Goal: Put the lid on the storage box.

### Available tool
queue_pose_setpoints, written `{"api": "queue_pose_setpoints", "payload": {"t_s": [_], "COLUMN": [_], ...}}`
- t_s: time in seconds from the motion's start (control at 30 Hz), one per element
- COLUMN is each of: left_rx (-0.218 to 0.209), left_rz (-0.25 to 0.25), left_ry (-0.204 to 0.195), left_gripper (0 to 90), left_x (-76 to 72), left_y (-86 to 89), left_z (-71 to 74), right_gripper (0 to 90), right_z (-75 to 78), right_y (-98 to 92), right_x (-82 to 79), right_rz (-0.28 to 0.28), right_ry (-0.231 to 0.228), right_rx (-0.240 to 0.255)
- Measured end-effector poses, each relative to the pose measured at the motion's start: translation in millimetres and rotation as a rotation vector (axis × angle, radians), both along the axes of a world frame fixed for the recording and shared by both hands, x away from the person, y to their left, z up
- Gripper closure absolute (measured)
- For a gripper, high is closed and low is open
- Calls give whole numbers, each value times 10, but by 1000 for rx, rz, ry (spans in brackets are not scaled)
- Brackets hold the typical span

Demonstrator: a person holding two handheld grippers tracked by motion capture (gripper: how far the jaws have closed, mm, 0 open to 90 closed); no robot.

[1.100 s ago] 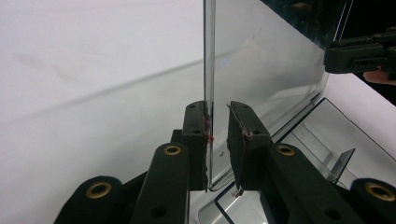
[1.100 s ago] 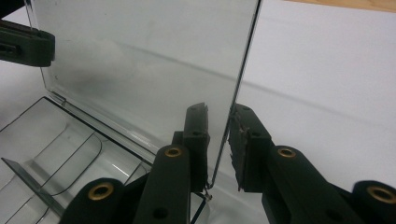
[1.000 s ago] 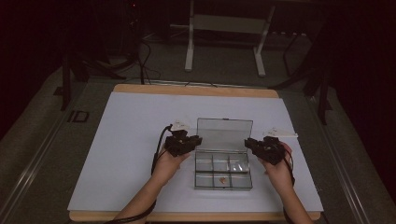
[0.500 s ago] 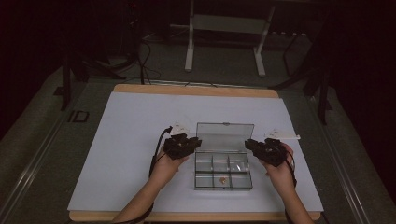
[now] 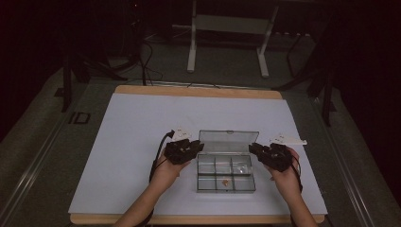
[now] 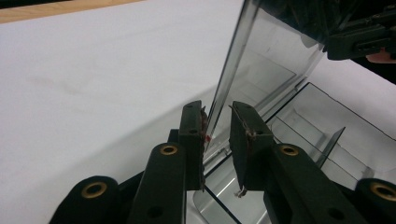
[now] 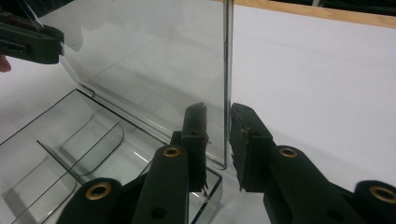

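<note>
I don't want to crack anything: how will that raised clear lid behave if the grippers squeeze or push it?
The lid looks like thin hard plastic: probably stiff, but brittle under hard squeezing. Its glossy faces seem slippery. Pushed, it would likely swing on its hinge, and the near-empty box might slide on the smooth table.

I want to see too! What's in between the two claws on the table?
The clear box with its raised lid lies between the left claw and right claw, seen in the high view.
</note>
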State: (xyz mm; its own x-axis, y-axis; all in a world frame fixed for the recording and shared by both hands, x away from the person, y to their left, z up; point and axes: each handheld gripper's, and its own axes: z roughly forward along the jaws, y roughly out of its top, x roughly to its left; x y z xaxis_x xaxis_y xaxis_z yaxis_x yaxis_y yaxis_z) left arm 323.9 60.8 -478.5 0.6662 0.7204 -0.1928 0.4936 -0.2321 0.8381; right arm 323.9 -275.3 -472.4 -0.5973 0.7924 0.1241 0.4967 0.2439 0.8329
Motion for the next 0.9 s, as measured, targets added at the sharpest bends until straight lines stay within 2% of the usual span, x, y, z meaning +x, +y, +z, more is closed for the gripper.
{"api": "queue_pose_setpoints", "payload": {"t_s": [0.3,0.4,0.9], "left_rx": [20,6,16], "left_rz": [-17,-27,-58], "left_ry": [-20,-23,-34], "left_gripper": [755,756,756], "left_x": [-100,-121,-257], "left_y": [14,37,62], "left_z": [8,-12,-42], "right_gripper": [753,752,747], "right_z": [-34,-47,-89], "right_y": [-26,-31,-68], "right_x": [-75,-101,-200], "right_rz": [8,12,33], "right_ry": [10,12,24], "right_rx": [7,7,14]}}
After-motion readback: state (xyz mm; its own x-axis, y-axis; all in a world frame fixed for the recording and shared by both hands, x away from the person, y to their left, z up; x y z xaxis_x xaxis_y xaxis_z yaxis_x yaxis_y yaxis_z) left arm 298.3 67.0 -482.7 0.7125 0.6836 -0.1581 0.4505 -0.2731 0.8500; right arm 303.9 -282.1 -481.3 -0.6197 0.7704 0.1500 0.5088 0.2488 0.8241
